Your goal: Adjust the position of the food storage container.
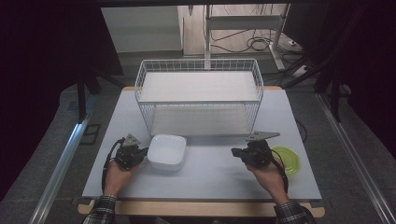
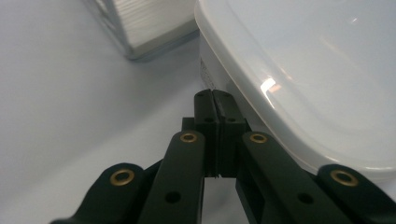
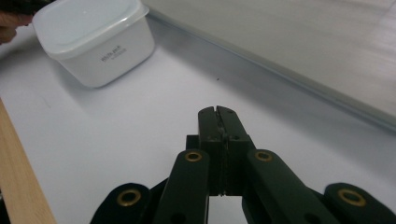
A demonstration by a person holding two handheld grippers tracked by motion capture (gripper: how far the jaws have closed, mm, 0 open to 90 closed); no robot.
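White container (image 1: 166, 151) sits on the grey surface (image 1: 210, 179), just in front of the wire basket (image 1: 200, 95), lid on, left of centre. My left gripper (image 1: 144, 151) is at its left side; in the left gripper view the fingers (image 2: 205, 109) are pressed together with nothing between them, tips right at the container wall (image 2: 212, 65) below the overhanging lid rim (image 2: 280, 121). Touching or a hair off, cannot tell.

Right gripper (image 1: 235, 152) rests well apart from the container, to its right, fingers (image 3: 208, 122) likewise closed flat on nothing. Green lid or dish (image 1: 288, 159) lies just beside my right hand (image 1: 269, 175), partly hidden by it.

Judgement: step in hand is getting a hold on the container, likely to move it toward the basket. Notes for doing it well:

- Closed fingers cannot grip. Back the left off slightly, spread the fingers, then come in again.
- Lid rim juts past the wall; one finger over the rim and one under it looks the soundest bite. Squeezing the smooth, sloped wall would probably slip.
- Pushing with closed tips would slide the container rightward; keep contact light until the fingers are open.
- Bring the right in to steady the far side if the container skates.
- Basket wall is high; lift clear before going forward.
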